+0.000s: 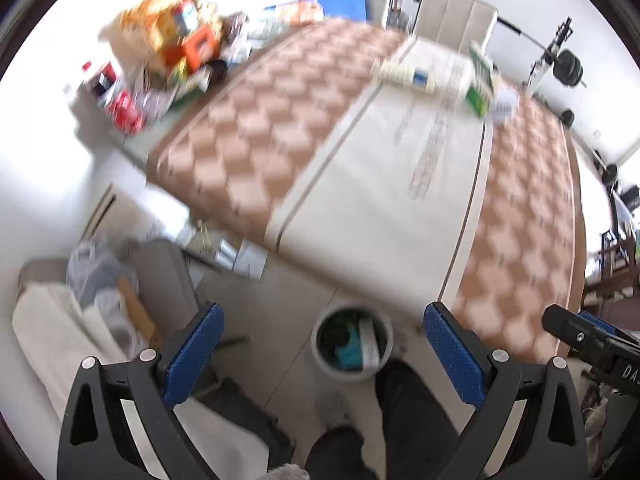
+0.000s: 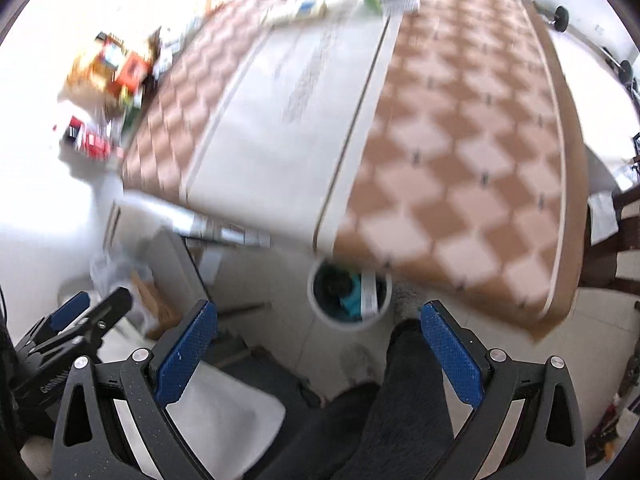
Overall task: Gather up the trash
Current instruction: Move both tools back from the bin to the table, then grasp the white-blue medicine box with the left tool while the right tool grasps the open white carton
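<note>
A round white trash bin (image 1: 352, 344) stands on the floor at the table's near edge, with teal and white trash inside; it also shows in the right wrist view (image 2: 349, 300). My left gripper (image 1: 320, 354) is open and empty, held above the bin. My right gripper (image 2: 318, 354) is open and empty, also above the bin and floor. At the table's far end lie a white carton (image 1: 416, 70), a green box (image 1: 480, 88) and a crumpled white piece (image 1: 505, 106). Both views are motion-blurred.
The table (image 1: 380, 184) has a brown checkered cloth with a white runner. A pile of colourful packages (image 1: 172, 48) sits at its far left corner. A chair (image 1: 104, 304) with bags stands left of the bin. The person's dark-trousered legs (image 2: 404, 392) are below.
</note>
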`<state>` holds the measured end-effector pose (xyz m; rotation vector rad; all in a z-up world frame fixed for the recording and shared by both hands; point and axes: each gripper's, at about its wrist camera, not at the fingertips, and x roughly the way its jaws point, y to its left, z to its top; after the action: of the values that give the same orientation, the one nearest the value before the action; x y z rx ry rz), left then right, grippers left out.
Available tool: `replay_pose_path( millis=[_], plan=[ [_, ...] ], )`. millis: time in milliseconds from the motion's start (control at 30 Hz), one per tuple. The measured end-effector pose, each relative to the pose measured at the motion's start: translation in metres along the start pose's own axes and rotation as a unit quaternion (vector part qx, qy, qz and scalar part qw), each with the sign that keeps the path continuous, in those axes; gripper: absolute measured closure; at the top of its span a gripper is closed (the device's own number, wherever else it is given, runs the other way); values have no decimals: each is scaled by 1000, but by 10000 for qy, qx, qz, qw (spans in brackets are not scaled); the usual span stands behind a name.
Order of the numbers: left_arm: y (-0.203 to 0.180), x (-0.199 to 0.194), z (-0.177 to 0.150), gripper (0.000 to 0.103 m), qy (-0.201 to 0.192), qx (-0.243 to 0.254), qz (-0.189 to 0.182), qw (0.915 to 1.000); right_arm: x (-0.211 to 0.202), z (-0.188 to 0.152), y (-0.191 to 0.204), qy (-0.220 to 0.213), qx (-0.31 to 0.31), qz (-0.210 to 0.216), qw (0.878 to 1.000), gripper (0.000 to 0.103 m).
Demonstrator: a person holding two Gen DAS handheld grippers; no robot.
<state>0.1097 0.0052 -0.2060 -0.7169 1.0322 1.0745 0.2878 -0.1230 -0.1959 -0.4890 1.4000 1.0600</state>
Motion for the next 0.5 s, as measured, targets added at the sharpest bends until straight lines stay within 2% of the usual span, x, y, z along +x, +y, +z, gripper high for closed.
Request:
replay_pose_path(
  millis=[67, 167, 267, 367, 400, 500],
  plan=[
    [-9, 3, 39, 1, -137, -114, 24, 9998, -2, 35, -8, -141, 70, 2, 9999, 0],
    [-24, 13, 89, 0, -210, -276, 156, 9993, 2, 117, -30, -304, 126, -47, 9994, 0],
    [-39, 40, 139, 0, -87, -543, 207, 9983, 21, 188, -43, -373, -56, -300, 9988, 0],
    [-58, 79, 183, 0, 101, -671, 356, 9971, 56, 256, -57, -375, -373, -661, 9964, 0],
    [-64, 92, 194, 0, 180, -695, 399, 9966, 76, 282, -65, -325, -435, -695, 9961, 0],
    [-81, 135, 224, 0, 443, -757, 526, 9948, 120, 328, -81, -275, -520, -713, 9957, 0]
  ],
)
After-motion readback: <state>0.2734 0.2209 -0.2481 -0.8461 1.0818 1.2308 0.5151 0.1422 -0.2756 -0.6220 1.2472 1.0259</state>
